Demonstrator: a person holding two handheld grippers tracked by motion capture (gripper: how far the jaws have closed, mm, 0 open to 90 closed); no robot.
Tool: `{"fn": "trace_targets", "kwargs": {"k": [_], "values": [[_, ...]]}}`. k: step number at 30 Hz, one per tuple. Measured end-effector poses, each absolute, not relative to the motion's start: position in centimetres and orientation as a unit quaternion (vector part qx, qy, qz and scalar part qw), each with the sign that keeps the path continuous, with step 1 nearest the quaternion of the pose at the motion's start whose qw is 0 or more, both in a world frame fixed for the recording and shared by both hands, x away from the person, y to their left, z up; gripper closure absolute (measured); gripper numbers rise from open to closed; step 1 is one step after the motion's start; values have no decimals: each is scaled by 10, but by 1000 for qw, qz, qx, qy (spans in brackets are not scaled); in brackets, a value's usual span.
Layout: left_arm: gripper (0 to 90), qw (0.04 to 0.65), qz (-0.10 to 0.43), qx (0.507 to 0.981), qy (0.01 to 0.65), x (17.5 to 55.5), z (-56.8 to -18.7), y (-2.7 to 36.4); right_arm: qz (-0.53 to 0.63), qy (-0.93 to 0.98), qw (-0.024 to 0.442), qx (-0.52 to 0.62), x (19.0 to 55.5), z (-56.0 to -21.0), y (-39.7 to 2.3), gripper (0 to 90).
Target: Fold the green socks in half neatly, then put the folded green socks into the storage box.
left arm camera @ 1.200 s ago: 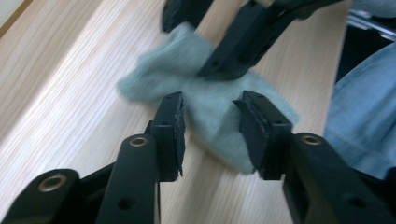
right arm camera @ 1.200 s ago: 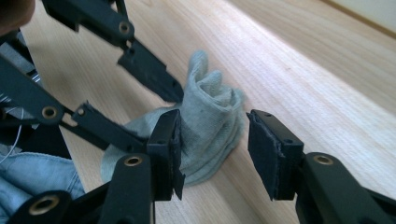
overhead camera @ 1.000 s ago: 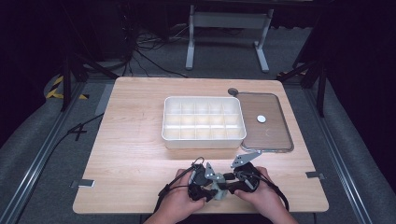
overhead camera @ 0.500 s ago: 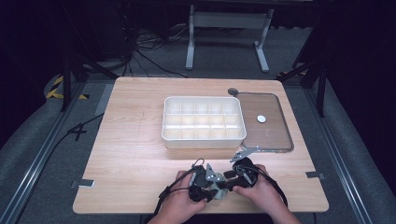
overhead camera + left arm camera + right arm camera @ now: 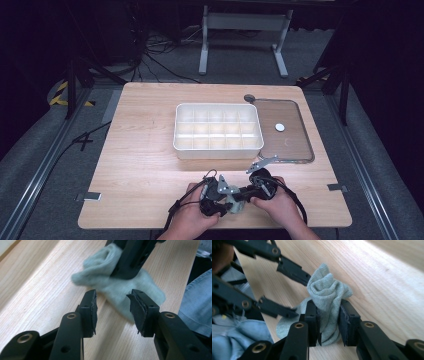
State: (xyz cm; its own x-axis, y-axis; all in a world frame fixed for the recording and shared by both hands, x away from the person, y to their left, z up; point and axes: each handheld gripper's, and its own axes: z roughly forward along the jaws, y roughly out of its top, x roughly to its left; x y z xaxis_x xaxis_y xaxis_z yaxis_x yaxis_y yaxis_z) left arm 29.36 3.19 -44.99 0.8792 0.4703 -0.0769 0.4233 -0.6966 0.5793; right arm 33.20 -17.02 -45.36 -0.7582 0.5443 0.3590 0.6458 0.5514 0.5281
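A: Item one, the sock. Where do we list it?

B: We list it on the desk, at the near edge, well apart from the white divided box and on the person's side of it. Pale grey-green knit, bunched up.

A: Right tool?

B: Its jaws have just been closing, and we see them pinching a fold of the sock between the pads, the cloth standing up above them.

A: Left tool?

B: Spread, nothing between the pads. We see bare desk under the gap, with the sock just beyond its tips.

A: Anything else near the box?

B: A clear lid lies flat just beside the box, toward the right tool's side, with a small white disc on it.
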Motion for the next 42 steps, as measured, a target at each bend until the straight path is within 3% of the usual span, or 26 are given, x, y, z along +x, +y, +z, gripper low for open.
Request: {"fn": "trace_targets", "kwargs": {"k": [7, 14, 21, 42], "values": [[557, 332, 41, 902, 271, 303, -443, 53, -355, -882, 8, -309, 326, -431, -184, 722], [550, 334, 51, 893, 297, 313, -441, 72, -367, -878, -31, -306, 333, -404, -199, 721], [551, 332, 55, 883, 328, 320, -439, 90, -370, -875, -58, -308, 343, -383, -205, 720], [557, 327, 58, 884, 328, 322, -438, 94, -372, -870, -122, -301, 374, -347, -223, 716]]}}
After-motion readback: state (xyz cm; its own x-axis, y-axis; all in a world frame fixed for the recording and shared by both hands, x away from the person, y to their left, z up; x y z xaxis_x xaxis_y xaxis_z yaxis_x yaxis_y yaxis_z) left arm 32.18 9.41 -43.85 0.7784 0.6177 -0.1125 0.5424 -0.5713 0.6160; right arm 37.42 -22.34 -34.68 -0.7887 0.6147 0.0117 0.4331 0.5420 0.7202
